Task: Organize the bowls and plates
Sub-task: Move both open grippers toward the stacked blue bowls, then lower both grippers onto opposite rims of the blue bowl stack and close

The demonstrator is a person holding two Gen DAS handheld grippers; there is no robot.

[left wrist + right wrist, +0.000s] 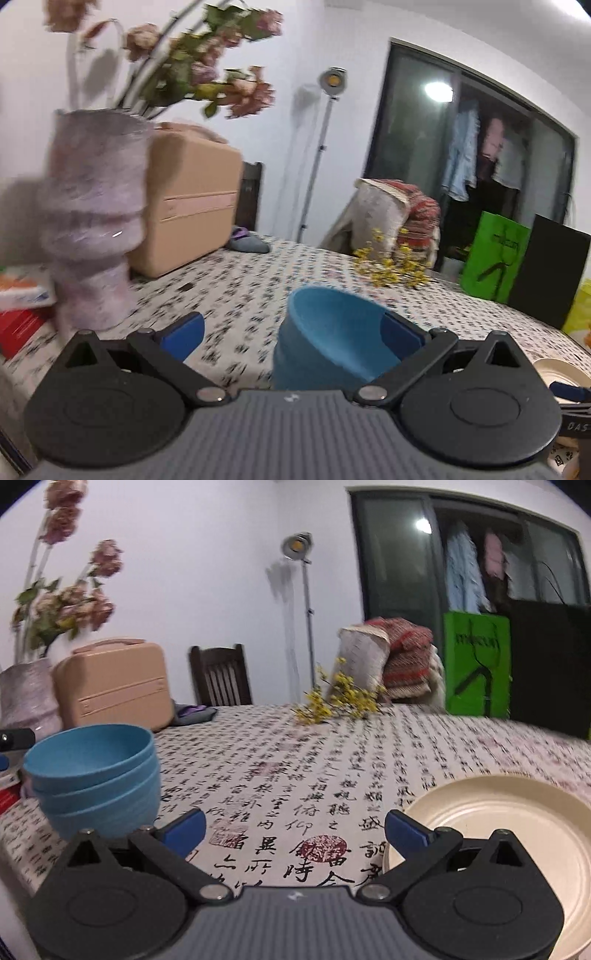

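Both tongs stand spread and hold nothing. Between the left tongs [291, 332], hard against the right-hand finger, sits the stack of blue bowls [332, 343]; I cannot tell whether they touch. The cream plate [509, 834] lies just right of the right tongs [295, 829] on the bench [369, 746].

Judging from this, the bowls are nested; the plate seems left. Its near edge is hidden, and any further plates cannot be made out.
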